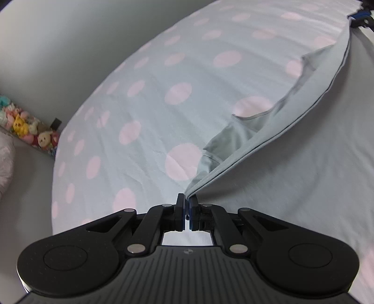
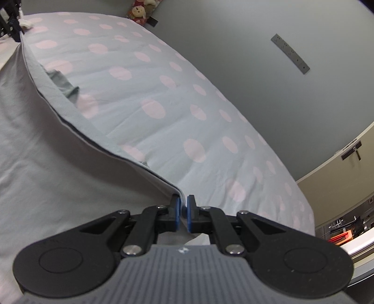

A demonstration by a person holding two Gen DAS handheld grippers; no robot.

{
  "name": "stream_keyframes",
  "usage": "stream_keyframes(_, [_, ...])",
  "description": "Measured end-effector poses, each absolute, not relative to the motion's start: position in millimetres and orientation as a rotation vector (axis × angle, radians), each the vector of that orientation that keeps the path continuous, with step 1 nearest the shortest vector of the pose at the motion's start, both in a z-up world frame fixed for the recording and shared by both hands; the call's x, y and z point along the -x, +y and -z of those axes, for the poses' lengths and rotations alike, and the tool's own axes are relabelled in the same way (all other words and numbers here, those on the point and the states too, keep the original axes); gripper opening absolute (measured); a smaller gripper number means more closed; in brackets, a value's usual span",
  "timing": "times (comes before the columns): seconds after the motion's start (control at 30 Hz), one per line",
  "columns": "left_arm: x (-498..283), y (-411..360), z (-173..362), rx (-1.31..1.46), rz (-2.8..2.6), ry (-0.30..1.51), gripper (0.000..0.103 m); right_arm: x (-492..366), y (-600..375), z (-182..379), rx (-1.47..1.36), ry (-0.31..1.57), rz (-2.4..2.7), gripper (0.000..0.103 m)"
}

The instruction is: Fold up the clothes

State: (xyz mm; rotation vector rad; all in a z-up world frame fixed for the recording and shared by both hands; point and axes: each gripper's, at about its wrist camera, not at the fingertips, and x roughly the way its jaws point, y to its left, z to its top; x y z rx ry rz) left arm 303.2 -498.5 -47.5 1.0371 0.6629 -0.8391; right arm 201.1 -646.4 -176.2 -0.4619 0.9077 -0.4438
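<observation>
A pale grey garment (image 1: pixel 303 145) is stretched above the bed between both grippers, its hem running as a taut edge. My left gripper (image 1: pixel 187 205) is shut on one corner of that hem. In the left wrist view the right gripper (image 1: pixel 361 17) shows at the top right, at the hem's far end. A loose grey fold of the garment (image 1: pixel 224 140) hangs below the edge and rests on the sheet. In the right wrist view my right gripper (image 2: pixel 183 208) is shut on the other corner of the garment (image 2: pixel 58 168), and the left gripper (image 2: pixel 10 25) appears at the top left.
The bed sheet (image 1: pixel 140 112) is light blue with pink dots (image 2: pixel 177 98). Plush toys (image 1: pixel 28 131) line the grey wall at the bed's far corner. A power strip (image 2: pixel 291 53) hangs on the wall. A beige wall and shelves (image 2: pixel 346 229) lie right of the bed.
</observation>
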Motion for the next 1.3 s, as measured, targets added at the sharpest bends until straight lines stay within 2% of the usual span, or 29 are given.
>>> stream_keyframes(0.33, [-342.7,-516.7,104.3,-0.914,0.85,0.727,0.002,-233.0,-680.9,252.7,0.344,0.983,0.453,0.008])
stream_keyframes(0.5, [-349.9,-513.0,108.9,-0.836,0.822,0.659,0.009,-234.0,-698.6,261.1,0.233,0.947,0.489,0.014])
stream_keyframes(0.53, [-351.6,-511.6,108.0,-0.814,0.805,0.647,0.009,-233.8,-701.1,260.4,0.209,0.935,0.502,0.015])
stream_keyframes(0.6, [-353.3,-508.0,104.3,-0.774,0.771,0.62,0.009,-231.9,-704.7,257.2,0.17,0.909,0.54,0.026])
stream_keyframes(0.63, [-353.1,-505.8,101.3,-0.757,0.754,0.604,0.01,-230.0,-705.9,254.9,0.157,0.895,0.565,0.028])
stream_keyframes(0.77, [-350.1,-490.4,82.7,-0.676,0.735,0.598,0.018,-213.1,-708.6,240.0,0.093,0.858,0.622,0.027])
stream_keyframes(0.97, [-315.9,-453.0,57.7,-0.63,0.823,0.61,0.018,-169.6,-693.0,215.4,-0.017,0.821,0.594,0.028])
stream_keyframes(1.3, [-241.6,-365.3,62.3,-0.667,0.953,0.688,0.018,-58.6,-618.4,207.4,-0.113,0.835,0.465,0.028])
